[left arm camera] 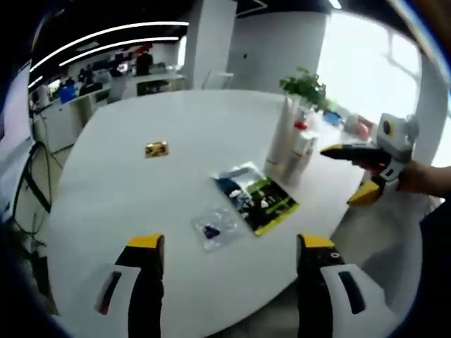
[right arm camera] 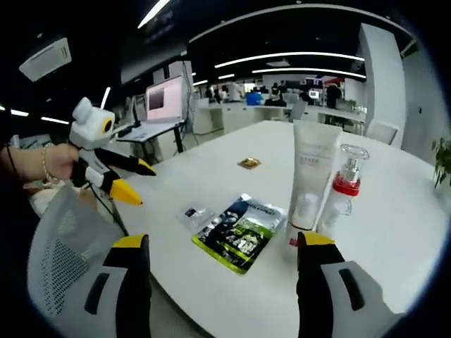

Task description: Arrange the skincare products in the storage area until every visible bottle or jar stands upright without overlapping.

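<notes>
A tall white tube stands upright on the white table, and a clear pump bottle with a red collar stands right beside it. In the left gripper view the tube and the bottle stand at the table's right side. A green-and-black sachet and a small clear sachet lie flat near the middle. My left gripper is open and empty above the near edge. My right gripper is open too, short of the tube. Each shows in the other's view, right and left.
A small gold packet lies alone farther across the table. A potted plant stands behind the tube. A grey mesh chair back sits by the table edge. Office desks and monitors fill the background.
</notes>
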Demonstrator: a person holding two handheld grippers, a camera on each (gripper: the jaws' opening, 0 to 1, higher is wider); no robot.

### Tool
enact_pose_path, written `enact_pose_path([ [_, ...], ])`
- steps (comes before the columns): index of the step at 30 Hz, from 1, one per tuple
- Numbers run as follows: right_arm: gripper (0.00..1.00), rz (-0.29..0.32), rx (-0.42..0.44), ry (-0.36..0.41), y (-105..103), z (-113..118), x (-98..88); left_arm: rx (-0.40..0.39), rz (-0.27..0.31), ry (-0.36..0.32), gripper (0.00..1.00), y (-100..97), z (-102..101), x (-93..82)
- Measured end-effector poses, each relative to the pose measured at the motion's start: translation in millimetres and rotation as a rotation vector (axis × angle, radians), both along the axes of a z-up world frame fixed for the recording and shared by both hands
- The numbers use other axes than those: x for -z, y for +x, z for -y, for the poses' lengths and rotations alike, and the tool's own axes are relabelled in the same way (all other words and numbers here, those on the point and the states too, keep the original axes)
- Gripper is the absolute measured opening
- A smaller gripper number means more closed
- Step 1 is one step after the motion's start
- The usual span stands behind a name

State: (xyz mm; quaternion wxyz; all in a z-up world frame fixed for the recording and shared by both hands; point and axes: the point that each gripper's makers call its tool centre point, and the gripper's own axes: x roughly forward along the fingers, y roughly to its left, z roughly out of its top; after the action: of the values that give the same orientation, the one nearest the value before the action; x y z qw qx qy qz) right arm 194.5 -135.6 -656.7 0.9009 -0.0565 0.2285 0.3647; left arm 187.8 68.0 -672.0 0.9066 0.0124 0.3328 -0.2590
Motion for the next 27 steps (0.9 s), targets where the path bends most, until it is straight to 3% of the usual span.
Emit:
enact_pose_path([
  [11, 0.95, 0.011, 0.093, 0.022, 8, 44, -5.1, -0.007, -0.022, -0.011, 0.81, -17.5, 0, 1.0],
  [27, 0.99, -0.013, 0.094, 0.055, 7, 51, -2.9, -0.027, -0.039, -0.038, 0.85, -22.7, 4, -3.4],
])
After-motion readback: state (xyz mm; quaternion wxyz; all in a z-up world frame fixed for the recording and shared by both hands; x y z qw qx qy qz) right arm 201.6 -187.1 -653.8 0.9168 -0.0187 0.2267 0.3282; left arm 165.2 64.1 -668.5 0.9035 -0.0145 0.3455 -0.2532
